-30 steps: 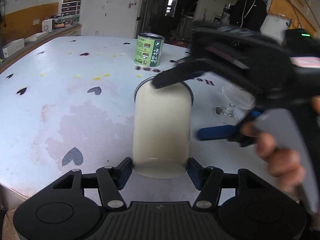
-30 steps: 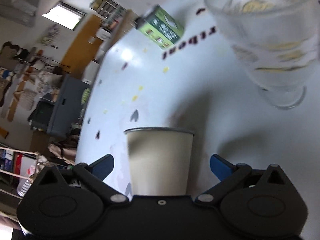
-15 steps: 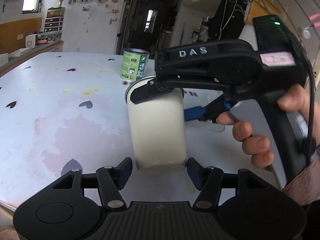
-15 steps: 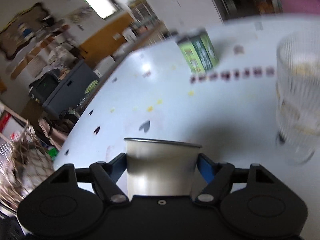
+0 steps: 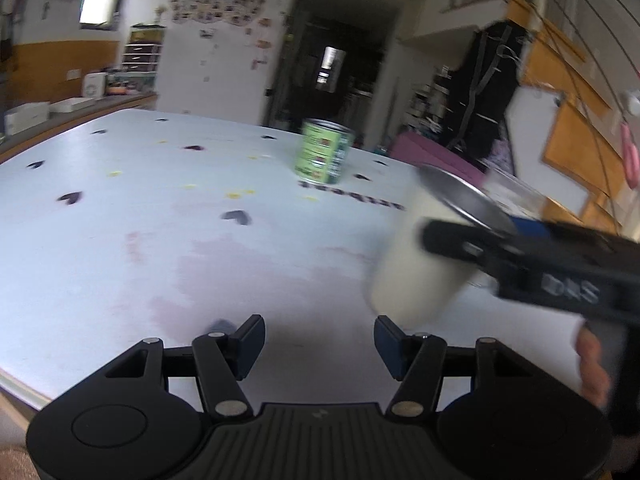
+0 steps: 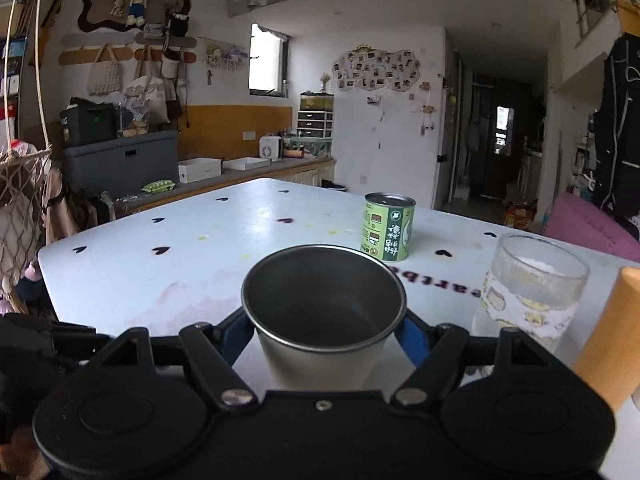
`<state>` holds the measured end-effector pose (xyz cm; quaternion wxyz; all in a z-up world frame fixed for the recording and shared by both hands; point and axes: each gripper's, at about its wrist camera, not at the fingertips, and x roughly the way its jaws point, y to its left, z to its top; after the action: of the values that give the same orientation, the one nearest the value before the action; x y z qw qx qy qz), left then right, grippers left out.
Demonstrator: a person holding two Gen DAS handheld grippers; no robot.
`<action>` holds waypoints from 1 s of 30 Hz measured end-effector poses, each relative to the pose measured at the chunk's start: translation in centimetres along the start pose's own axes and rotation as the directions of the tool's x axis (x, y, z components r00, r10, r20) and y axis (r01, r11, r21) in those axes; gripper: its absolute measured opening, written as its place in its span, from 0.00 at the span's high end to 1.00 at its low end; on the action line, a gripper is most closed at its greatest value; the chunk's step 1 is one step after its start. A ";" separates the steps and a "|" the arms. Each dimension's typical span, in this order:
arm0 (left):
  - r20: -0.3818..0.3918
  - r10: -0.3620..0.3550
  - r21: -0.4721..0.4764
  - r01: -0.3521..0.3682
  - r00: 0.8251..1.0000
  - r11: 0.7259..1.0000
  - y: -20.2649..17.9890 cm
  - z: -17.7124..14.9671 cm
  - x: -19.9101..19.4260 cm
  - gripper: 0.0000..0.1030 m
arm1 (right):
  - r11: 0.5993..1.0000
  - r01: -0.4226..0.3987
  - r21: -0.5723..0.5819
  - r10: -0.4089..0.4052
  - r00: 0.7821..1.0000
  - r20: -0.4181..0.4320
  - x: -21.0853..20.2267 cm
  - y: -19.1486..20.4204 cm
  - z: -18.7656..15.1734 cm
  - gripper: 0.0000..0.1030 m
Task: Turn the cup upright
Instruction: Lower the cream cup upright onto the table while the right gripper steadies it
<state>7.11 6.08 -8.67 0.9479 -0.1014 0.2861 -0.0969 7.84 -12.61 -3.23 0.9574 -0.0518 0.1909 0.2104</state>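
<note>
Now cup (image 6: pixel 324 320) mouth-up between right gripper (image 6: pixel 325 330) jaws, left gripper (image 5: pixel 319 346) empty

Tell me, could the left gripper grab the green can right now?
Probably yes. The left gripper is open and holds nothing, and the white table between it and the green can looks bare. The cup sits off to the right, in the right gripper.

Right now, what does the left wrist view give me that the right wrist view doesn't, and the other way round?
Only the left wrist view shows the open left gripper holding nothing, the cup's cream outer wall, and a hand on the right gripper's handle. Only the right wrist view looks into the cup's dark empty inside, mouth up, and shows the ribbed glass sharply. Both show the cup clamped in the right gripper, the green can and the table.
</note>
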 end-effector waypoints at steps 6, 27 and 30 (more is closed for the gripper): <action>0.028 0.012 -0.051 -0.011 1.000 0.999 2.2 0.8 -0.2 0.40 | 0.999 0.007 0.053 -0.006 1.000 -0.022 1.1 -0.1 -0.2 0.25; 0.029 -0.009 -0.052 0.010 1.000 0.999 5.9 3.3 1.4 0.40 | 0.993 0.105 0.051 -0.099 0.988 -0.116 3.7 1.6 -2.2 0.37; 0.032 -0.007 -0.038 0.008 0.999 0.999 6.0 3.6 1.5 0.40 | 0.988 0.140 0.062 -0.132 0.984 -0.120 4.7 1.4 -1.8 0.38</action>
<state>11.12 11.98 -7.98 0.9498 -0.1221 0.2723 -0.0933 10.59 -9.90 -6.73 0.9582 -0.0429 0.2492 0.1342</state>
